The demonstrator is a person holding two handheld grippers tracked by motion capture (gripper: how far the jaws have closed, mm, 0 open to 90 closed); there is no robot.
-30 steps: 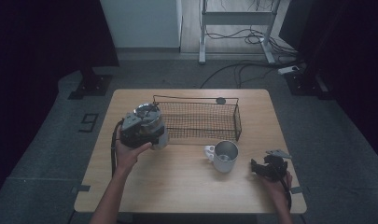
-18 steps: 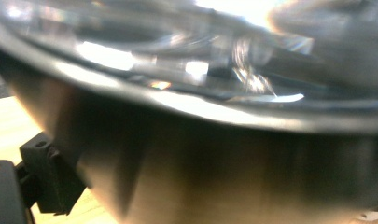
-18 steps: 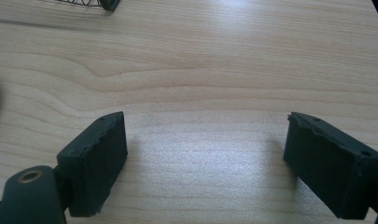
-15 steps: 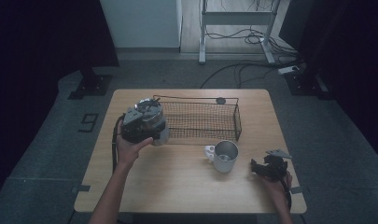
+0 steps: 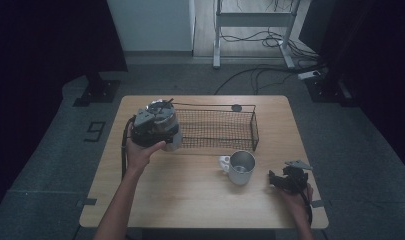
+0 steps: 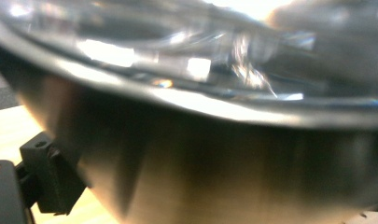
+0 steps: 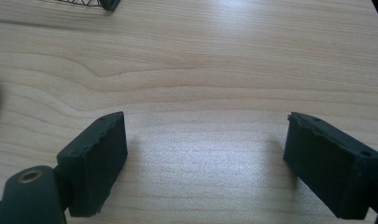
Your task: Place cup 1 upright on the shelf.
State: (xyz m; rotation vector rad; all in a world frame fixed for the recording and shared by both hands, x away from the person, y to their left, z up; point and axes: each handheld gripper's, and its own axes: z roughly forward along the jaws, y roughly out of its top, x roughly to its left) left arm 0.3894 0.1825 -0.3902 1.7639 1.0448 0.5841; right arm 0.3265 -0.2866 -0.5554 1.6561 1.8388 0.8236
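Since a second ago my left gripper (image 5: 157, 122) has carried its metal cup (image 5: 173, 141) up and away from me: it was over the bare tabletop just left of the wire basket (image 5: 217, 127), and now it hangs at the basket's near-left corner, higher in the high view. My right gripper (image 5: 289, 179) has not shifted, and neither has the steel mug (image 5: 240, 167) standing on the wooden table (image 5: 190, 200).

In the left gripper view the cup's curved metal wall (image 6: 200, 163) sits right against the camera, with its shiny rim (image 6: 177, 100) above (too close and blurred for finer detail). One black finger (image 6: 49, 175) presses against the cup's side at the lower left; the other I cannot make out, but the cup is clamped and off the table.

My right fingers (image 7: 95, 158) are spread wide, holding nothing, with only bare wood between them. That gripper rests low at the table's near-right corner, just right of the mug and apart from it, the mug's handle pointing left.
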